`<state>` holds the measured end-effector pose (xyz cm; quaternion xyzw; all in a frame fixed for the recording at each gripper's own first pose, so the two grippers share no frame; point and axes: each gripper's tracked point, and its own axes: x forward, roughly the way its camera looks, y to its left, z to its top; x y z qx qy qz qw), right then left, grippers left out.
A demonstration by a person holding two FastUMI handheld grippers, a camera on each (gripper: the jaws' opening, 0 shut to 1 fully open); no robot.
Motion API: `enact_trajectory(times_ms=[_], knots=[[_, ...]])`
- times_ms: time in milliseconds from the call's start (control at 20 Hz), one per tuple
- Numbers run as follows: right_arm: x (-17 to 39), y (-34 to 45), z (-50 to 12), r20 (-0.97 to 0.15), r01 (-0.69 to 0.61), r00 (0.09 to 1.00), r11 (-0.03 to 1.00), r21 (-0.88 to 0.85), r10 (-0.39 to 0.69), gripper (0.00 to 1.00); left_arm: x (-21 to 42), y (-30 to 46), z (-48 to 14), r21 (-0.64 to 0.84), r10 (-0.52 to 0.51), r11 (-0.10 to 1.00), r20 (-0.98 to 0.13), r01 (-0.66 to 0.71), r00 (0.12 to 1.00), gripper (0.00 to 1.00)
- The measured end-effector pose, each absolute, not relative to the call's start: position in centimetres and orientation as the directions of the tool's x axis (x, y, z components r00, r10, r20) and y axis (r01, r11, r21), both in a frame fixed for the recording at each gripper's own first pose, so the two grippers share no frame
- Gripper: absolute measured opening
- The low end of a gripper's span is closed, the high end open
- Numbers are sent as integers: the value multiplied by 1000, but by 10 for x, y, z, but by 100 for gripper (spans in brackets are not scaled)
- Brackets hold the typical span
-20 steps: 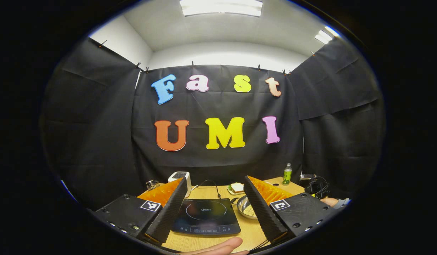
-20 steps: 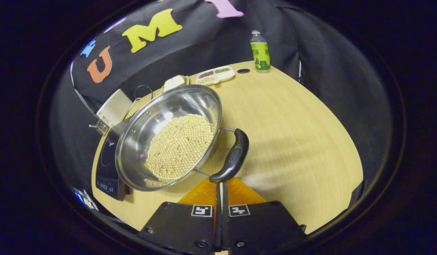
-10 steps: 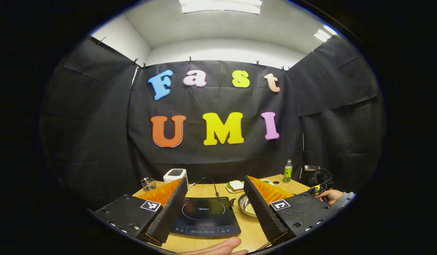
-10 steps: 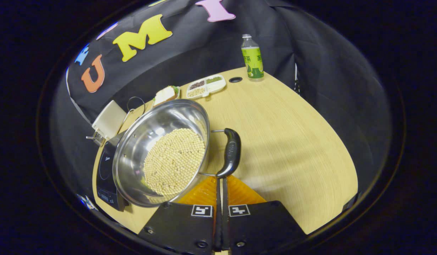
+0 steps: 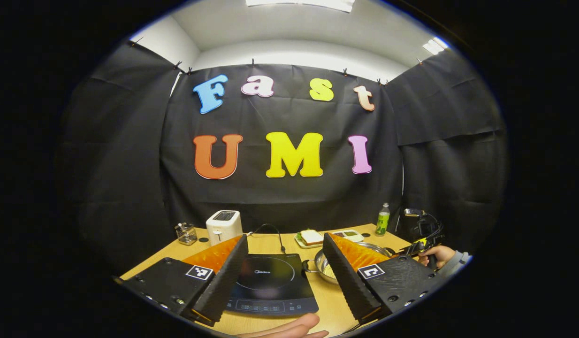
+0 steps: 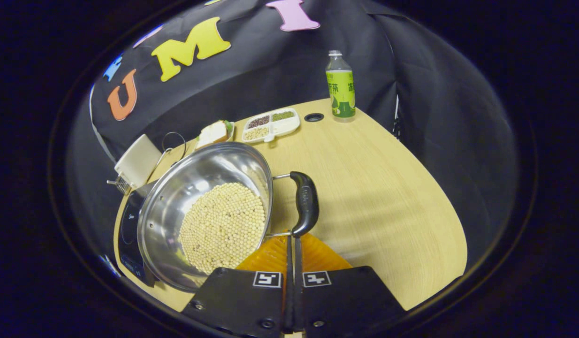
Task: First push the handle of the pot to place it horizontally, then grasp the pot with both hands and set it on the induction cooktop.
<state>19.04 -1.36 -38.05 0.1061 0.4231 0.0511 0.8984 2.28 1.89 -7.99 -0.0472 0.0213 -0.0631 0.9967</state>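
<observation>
In the right gripper view, the right hand-held gripper (image 6: pixel 292 240) rises from the bottom centre of the frame with its two fingers pressed together, nothing between them. Their tips touch the near end of the pot's black handle (image 6: pixel 305 203), which runs almost straight up the frame just right of the pot (image 6: pixel 177 197). The steel pot sits on the desk (image 6: pixel 388 188) at centre left, holding a bed of pale beans (image 6: pixel 224 225). Its left side overlaps the dark induction cooktop (image 6: pixel 125 230) at the left edge. Behind it, toward the upper part of the frame, are a white toaster (image 6: pixel 137 160), a sandwich (image 6: pixel 213 133), a divided tray (image 6: pixel 270 125) and a green-labelled bottle (image 6: pixel 341 85).

In the left gripper view, the left hand-held gripper (image 5: pixel 284 249) is spread wide at the bottom, its fingers framing the induction cooktop (image 5: pixel 269 284) on the desk (image 5: pixel 327 305). The pot (image 5: pixel 320 271) lies just right of the cooktop, partly hidden by the gripper's right-hand finger. At the lower right, a hand (image 5: pixel 435 255) holds the other gripper.
</observation>
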Motion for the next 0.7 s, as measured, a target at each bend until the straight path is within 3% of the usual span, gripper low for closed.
enact_trajectory(times_ms=[50,150,350,450,700], knots=[[196,-15,-380,-740,-10,644,970,243,192,7,28,17,-79,-114,-137,985,-36,132,990,96],[207,-19,-381,-720,-18,666,969,246,196,0,39,20,-82,-137,-133,983,-49,126,990,96],[216,-24,-375,-694,-38,690,968,249,206,4,63,28,-86,-160,-102,983,-65,91,993,95],[218,-32,-359,-661,-63,726,975,213,191,0,71,33,-96,-167,-76,984,-95,60,993,95],[204,-38,-304,-557,-132,805,977,167,204,7,91,27,-109,-170,-52,985,-145,27,988,95]])
